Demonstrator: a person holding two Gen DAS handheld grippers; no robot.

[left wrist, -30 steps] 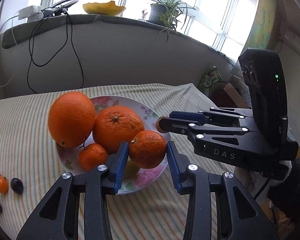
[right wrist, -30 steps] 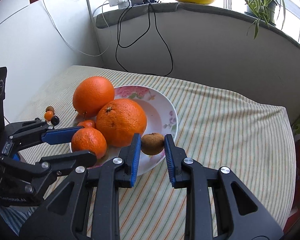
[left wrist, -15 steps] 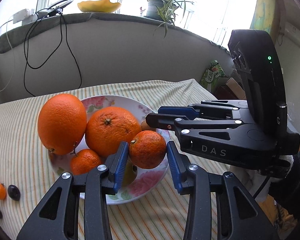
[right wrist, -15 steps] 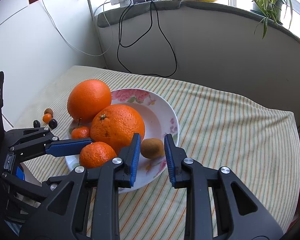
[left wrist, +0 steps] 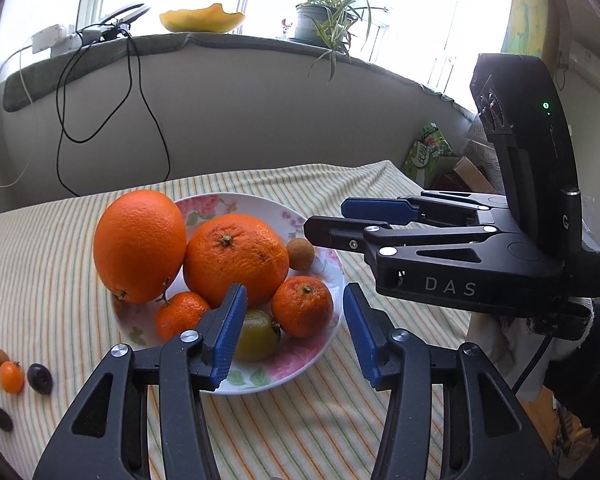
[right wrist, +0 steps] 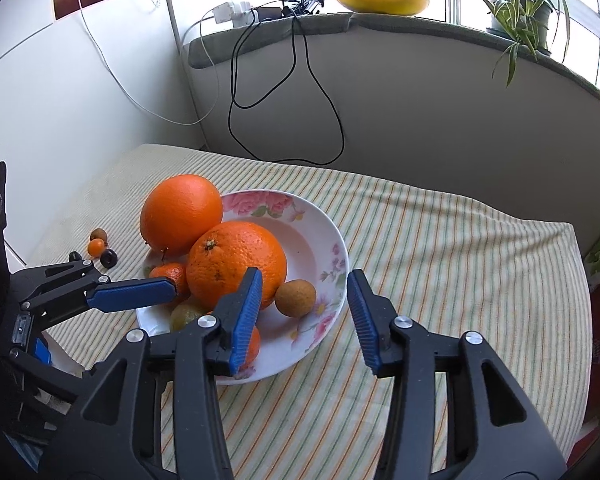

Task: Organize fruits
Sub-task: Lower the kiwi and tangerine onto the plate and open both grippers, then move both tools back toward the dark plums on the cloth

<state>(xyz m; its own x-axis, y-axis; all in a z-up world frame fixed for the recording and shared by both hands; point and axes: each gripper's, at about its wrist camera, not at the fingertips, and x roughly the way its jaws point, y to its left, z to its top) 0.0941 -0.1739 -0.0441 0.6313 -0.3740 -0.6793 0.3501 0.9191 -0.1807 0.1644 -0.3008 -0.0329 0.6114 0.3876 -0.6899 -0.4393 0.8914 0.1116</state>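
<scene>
**Fruit Handling: Grip Points and Load Characteristics**

Both tools are released and hold nothing. The left tool [left wrist: 292,332] hangs over the near rim of the floral plate [left wrist: 260,378], its jaws spread either side of a small mandarin [left wrist: 302,306]. The right tool [right wrist: 304,316] stands at the plate's right edge, its jaws apart around a small brown fruit [right wrist: 295,298], possibly a longan, without touching it.

The plate rests on the striped cloth of the desk [left wrist: 40,280]. It carries a large orange [left wrist: 140,246] at the far left, a second large orange [left wrist: 236,258] touching it at centre, a second mandarin [left wrist: 180,316] near left, and a greenish-yellow fruit [left wrist: 258,334] at the near rim, partly hidden behind a left tool finger. Four loose small fruits [left wrist: 14,376], one orange, one brown and two dark, lie on the cloth well left of the plate.

We judge the large oranges heavy, firm and wider than a comfortable jaw span; we would take them across the equator, on the dimpled peel, which gives fair friction. The mandarins are light with soft, loose skin: clamp gently across the widest part, not on the stem. The brown fruit is light with a thin brittle shell; use minimal force. All pieces are round and may roll when a neighbour is lifted. The small dark fruits look smooth and likely slippery.
</scene>
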